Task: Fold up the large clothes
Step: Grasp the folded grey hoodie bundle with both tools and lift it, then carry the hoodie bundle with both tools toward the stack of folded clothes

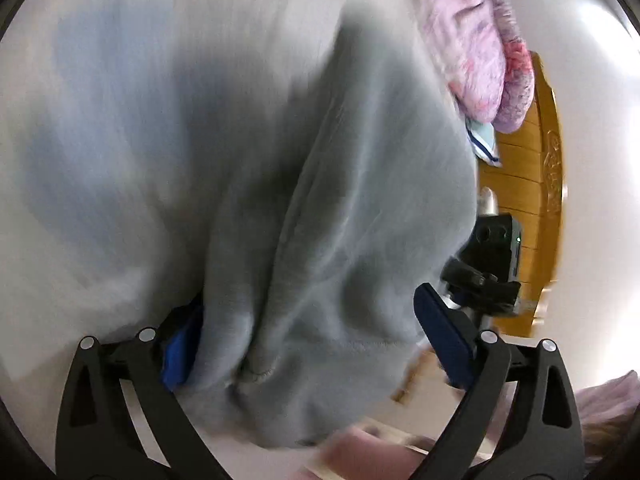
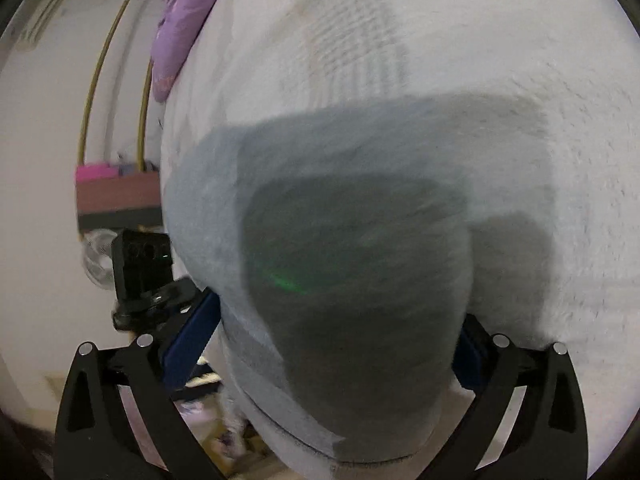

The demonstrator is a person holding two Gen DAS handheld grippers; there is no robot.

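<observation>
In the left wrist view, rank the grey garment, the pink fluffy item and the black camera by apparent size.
1. grey garment, filling most of the frame, though nearest the lens.
2. pink fluffy item, top right.
3. black camera, smallest, at the garment's right edge.

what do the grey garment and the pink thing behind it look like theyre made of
Grey garment: looks like soft, matte fleece or sweatshirt knit; it falls in thick rounded folds with a stitched hem. Motion blur leaves the weave unclear. Pink thing: seems a fluffy plush or fuzzy fabric, with a shaggy pile and mottled pink and red patches.
</observation>
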